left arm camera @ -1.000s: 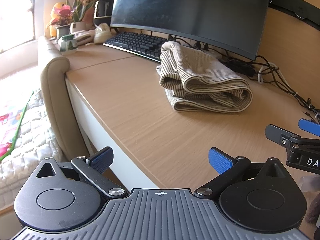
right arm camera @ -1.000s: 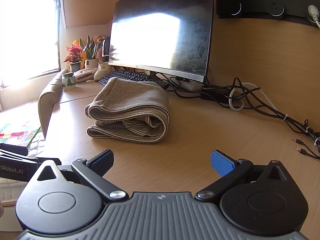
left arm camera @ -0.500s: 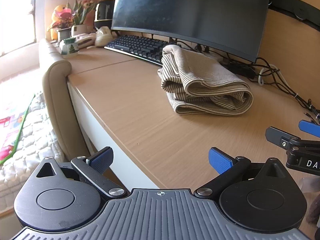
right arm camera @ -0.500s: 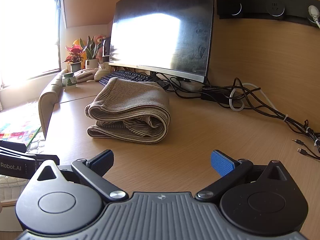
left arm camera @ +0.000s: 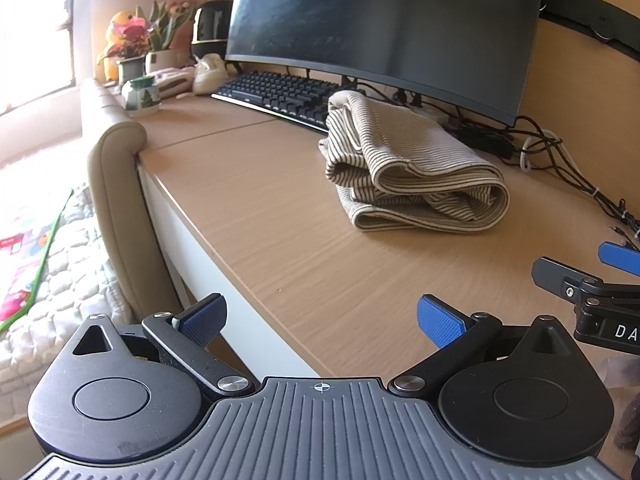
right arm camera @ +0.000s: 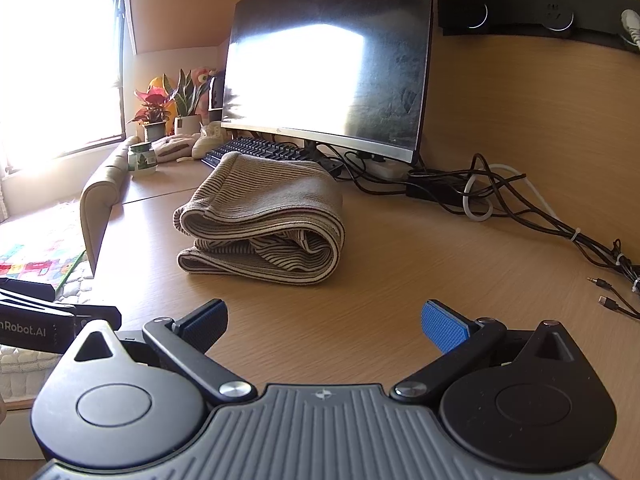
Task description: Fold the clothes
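**Basically done: garment folded, both tools free**

Striped garment [right arm camera: 260, 220] sits as a compact multi-layer bundle on the tabletop [right arm camera: 400, 280], just near of the keyboard [left arm camera: 280, 96] and monitor [left arm camera: 384, 32], cable tangle [right arm camera: 500, 204] off to its right. Layers are stacked, rounded fold on the right end, loose edges showing on the near side.

Left tool [left arm camera: 320, 320]: jaws spread, nothing between them, hanging over the near tabletop edge, well apart from the cloth. Right tool [right arm camera: 324, 322]: same, released and empty, near side of the bundle, not touching.

My read: folding is complete or within one tidy-up. Only possible leftover is squaring the slightly uneven near edges. No other clothes visible to fold.
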`<state>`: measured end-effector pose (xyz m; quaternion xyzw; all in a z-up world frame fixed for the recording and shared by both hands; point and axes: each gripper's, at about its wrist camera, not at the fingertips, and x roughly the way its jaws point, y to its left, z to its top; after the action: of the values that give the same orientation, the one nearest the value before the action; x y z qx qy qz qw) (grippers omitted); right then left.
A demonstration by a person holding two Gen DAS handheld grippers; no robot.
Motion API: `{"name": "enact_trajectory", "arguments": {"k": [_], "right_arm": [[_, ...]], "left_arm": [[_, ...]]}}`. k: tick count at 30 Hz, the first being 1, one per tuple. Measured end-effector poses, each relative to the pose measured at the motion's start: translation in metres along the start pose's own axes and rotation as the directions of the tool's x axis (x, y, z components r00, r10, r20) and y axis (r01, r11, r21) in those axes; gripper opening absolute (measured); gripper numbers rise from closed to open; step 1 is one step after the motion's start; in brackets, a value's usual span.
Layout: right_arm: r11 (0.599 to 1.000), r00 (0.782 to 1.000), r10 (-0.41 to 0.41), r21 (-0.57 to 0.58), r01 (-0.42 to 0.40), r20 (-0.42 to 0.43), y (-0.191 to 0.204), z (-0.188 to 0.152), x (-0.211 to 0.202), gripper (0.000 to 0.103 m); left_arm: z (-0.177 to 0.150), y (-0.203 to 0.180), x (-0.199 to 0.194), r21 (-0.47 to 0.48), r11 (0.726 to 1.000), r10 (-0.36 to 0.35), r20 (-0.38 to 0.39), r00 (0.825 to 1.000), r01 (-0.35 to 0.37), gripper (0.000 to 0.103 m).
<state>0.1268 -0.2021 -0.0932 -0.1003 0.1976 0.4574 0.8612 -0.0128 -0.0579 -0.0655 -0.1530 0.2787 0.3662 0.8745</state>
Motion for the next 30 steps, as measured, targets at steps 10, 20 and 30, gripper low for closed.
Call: {"name": "enact_trajectory", "arguments": {"k": [10, 20, 30], "right_arm": [[1.000, 1.000, 0.009, 0.004, -0.009, -0.017, 0.000, 0.000, 0.003, 0.103], [1.000, 1.000, 0.016, 0.020, -0.015, -0.021, -0.002, 0.000, 0.004, 0.103], [1.000, 1.000, 0.008, 0.021, -0.008, -0.024, -0.001, 0.000, 0.004, 0.103]], "left_arm": [[0.000, -0.003, 0.005, 0.005, 1.000, -0.017, -0.017, 1.000, 0.017, 0.103], [0.004, -0.007, 0.012, 0.007, 1.000, -0.017, -0.024, 1.000, 0.017, 0.103], [0.003, -0.008, 0.015, 0.021, 0.999, -0.027, -0.038, 0.999, 0.028, 0.103]]}}
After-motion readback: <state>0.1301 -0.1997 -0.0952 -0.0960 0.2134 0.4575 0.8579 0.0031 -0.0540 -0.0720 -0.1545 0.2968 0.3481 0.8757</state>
